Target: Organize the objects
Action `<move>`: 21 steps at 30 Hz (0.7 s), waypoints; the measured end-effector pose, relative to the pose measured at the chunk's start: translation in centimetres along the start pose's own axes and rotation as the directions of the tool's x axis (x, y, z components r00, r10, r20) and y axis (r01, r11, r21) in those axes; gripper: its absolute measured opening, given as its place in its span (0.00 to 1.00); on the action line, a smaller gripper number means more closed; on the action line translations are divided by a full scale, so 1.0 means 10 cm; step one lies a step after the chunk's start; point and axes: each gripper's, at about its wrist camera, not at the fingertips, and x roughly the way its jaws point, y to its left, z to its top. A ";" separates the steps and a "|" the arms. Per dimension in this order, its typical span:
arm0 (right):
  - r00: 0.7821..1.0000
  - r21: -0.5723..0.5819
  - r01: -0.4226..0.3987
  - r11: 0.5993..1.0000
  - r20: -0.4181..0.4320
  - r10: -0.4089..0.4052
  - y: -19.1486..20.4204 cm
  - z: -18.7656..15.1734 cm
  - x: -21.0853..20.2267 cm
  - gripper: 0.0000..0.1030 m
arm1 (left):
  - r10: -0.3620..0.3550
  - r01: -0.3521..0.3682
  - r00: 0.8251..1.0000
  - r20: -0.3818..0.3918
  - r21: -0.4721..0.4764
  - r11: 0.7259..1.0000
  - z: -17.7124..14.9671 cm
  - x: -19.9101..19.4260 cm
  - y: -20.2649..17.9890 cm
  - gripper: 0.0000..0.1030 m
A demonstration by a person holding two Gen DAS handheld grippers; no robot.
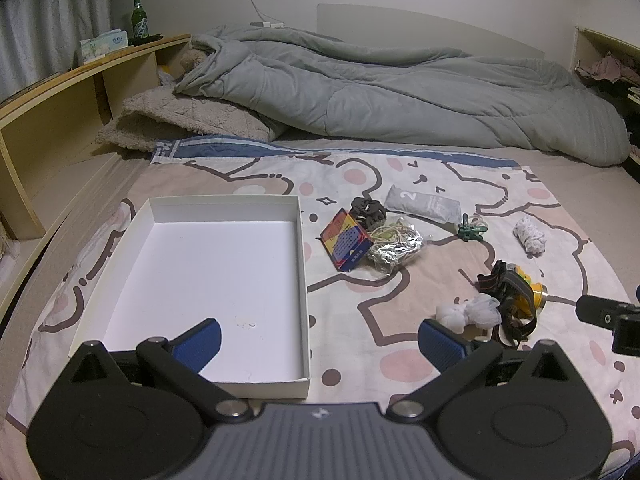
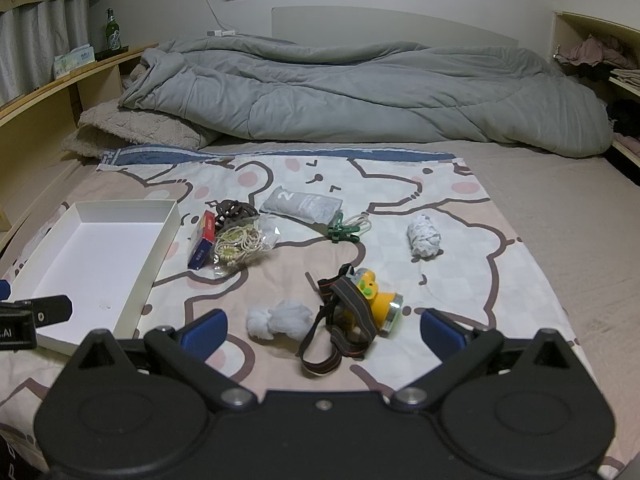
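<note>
Clutter lies scattered on a cartoon-print sheet spread over the bed, beside a shallow white box at the left. Left gripper hangs over the box's near right corner, jaws spread wide and holding nothing. Right gripper hovers low with its jaws equally wide and empty; just beyond them lie a yellow headlamp with its black strap and a white net puff. Farther off sit a red-and-blue card box, a bag of cream cord, dark hair ties, a grey pouch, a green clip and a rolled white cloth.
</note>
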 end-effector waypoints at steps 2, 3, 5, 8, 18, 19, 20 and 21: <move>1.000 0.001 0.001 1.000 0.000 -0.001 0.00 0.00 0.00 1.00 | 0.000 0.000 1.000 0.000 -0.001 1.000 0.00 0.00 0.00 1.00; 1.000 0.001 0.000 1.000 0.000 0.000 0.00 0.00 0.00 1.00 | 0.000 0.000 1.000 0.000 -0.001 1.000 0.00 0.00 0.00 1.00; 1.000 0.000 -0.001 1.000 0.000 0.001 0.00 0.00 0.00 1.00 | 0.000 0.000 1.000 0.000 0.000 1.000 0.00 0.00 0.00 1.00; 1.000 0.000 0.000 1.000 -0.001 0.000 0.00 0.00 0.00 1.00 | -0.002 0.002 1.000 -0.001 0.001 1.000 -0.01 0.01 0.00 1.00; 1.000 0.000 0.000 1.000 -0.001 0.000 0.00 0.00 0.00 1.00 | -0.002 0.002 1.000 -0.001 0.003 1.000 -0.03 0.02 0.00 1.00; 1.000 0.001 0.000 1.000 -0.001 0.000 0.00 0.00 0.00 1.00 | -0.003 0.003 1.000 -0.001 0.002 1.000 -0.03 0.02 0.00 1.00; 1.000 0.001 -0.001 1.000 -0.001 0.001 0.00 0.00 0.00 1.00 | -0.003 0.003 1.000 -0.002 0.002 1.000 -0.03 0.02 -0.01 1.00; 1.000 0.001 0.000 1.000 -0.001 0.000 0.00 0.00 0.00 1.00 | -0.003 0.003 1.000 -0.002 0.002 1.000 -0.03 0.02 -0.01 1.00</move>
